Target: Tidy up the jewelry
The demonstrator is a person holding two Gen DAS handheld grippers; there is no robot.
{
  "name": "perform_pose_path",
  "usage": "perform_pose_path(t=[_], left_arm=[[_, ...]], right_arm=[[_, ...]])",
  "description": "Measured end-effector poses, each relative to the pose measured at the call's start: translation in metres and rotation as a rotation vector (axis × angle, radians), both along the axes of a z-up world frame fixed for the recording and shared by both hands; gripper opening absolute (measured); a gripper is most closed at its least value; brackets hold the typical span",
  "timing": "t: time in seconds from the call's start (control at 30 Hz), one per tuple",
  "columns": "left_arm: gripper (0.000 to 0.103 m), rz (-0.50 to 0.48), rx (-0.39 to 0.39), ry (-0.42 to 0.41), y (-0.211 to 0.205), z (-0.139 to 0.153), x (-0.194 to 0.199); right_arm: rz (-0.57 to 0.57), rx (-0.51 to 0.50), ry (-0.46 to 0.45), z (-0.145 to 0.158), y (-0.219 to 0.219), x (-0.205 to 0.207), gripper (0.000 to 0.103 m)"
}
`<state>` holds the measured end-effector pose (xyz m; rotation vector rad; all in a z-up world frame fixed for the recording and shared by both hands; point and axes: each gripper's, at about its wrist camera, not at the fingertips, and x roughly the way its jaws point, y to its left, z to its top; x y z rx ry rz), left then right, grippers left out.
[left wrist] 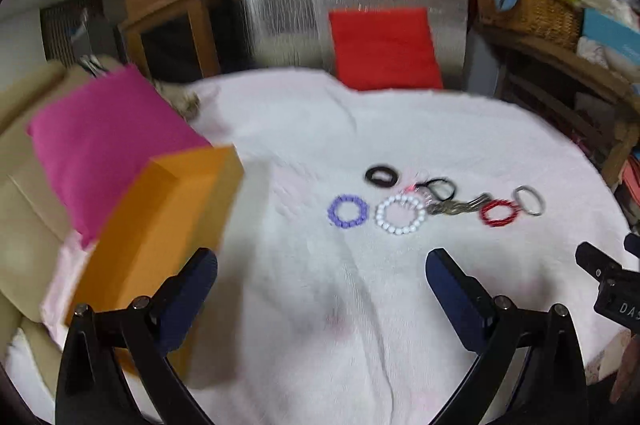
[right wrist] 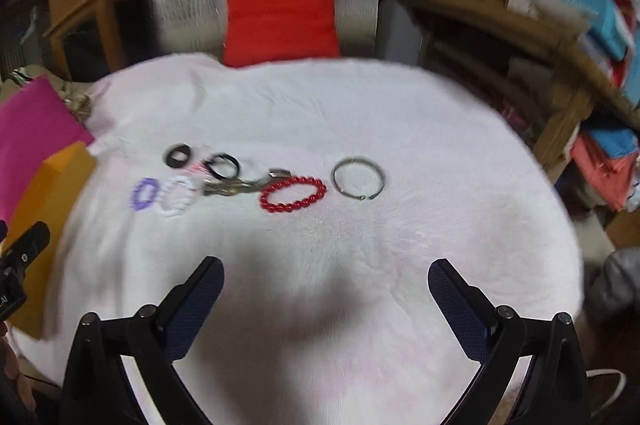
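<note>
Jewelry lies in a loose row on a white cloth point(left wrist: 320, 129): a purple bead bracelet point(left wrist: 347, 210), a white bead bracelet point(left wrist: 401, 214), a black scrunchie point(left wrist: 381, 176), a thin black band point(left wrist: 441, 186), a metal chain piece point(left wrist: 452, 207), a red bead bracelet point(left wrist: 499, 212) and a silver bangle point(left wrist: 529, 200). An orange box point(left wrist: 160, 237) stands at the left. My left gripper point(left wrist: 322, 265) is open and empty, short of the row. My right gripper point(right wrist: 326, 277) is open and empty, short of the red bracelet point(right wrist: 293, 194) and the bangle point(right wrist: 359, 178).
A pink cushion point(left wrist: 108, 141) lies behind the orange box. A red cushion point(left wrist: 384, 49) leans on a silver-backed chair behind the cloth. A wicker basket point(left wrist: 528, 1) and cluttered wooden shelves stand at the right. The other gripper point(left wrist: 612, 281) shows at the right edge.
</note>
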<state>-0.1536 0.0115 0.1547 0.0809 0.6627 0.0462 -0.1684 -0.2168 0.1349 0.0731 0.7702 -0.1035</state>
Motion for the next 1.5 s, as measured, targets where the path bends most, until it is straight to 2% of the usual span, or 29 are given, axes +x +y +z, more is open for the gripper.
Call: perform_pose_path(t=[0.17, 0.33, 0.43, 0.63, 0.77, 0.93, 1.37, 1.5], left_arm=[[0.103, 0.026, 0.022, -0.060, 0.004, 0.044, -0.042], [0.103, 0.024, 0.026, -0.105, 0.008, 0.069, -0.082], [0.103, 0.043, 0.019, -0.130, 0.012, 0.078, -0.090], [0.103, 0.064, 0.064, -0.173, 0.007, 0.088, -0.098], [0.103, 0.043, 0.058, -0.158, 0.003, 0.086, -0.098], [0.103, 0.035, 0.062, -0.180, -0.002, 0.087, -0.098], [0.103, -0.092, -0.035, -0.203, -0.006, 0.085, -0.067], [0.103, -0.080, -0.047, -0.194, -0.005, 0.076, -0.045]], right_arm=[[-0.006, 0.058, -0.059, 0.055, 0.007, -0.056, 0.103], [-0.030, -0.004, -0.120, 0.082, 0.019, -0.090, 0.103], [-0.024, -0.029, -0.136, 0.092, 0.025, -0.096, 0.103], [-0.010, -0.036, -0.131, 0.094, 0.029, -0.095, 0.103], [-0.007, -0.042, -0.120, 0.090, 0.032, -0.090, 0.103], [-0.026, -0.047, -0.106, 0.086, 0.027, -0.084, 0.103], [-0.096, -0.073, -0.100, 0.077, 0.024, -0.064, 0.103], [-0.112, -0.095, -0.096, 0.074, 0.025, -0.056, 0.103]])
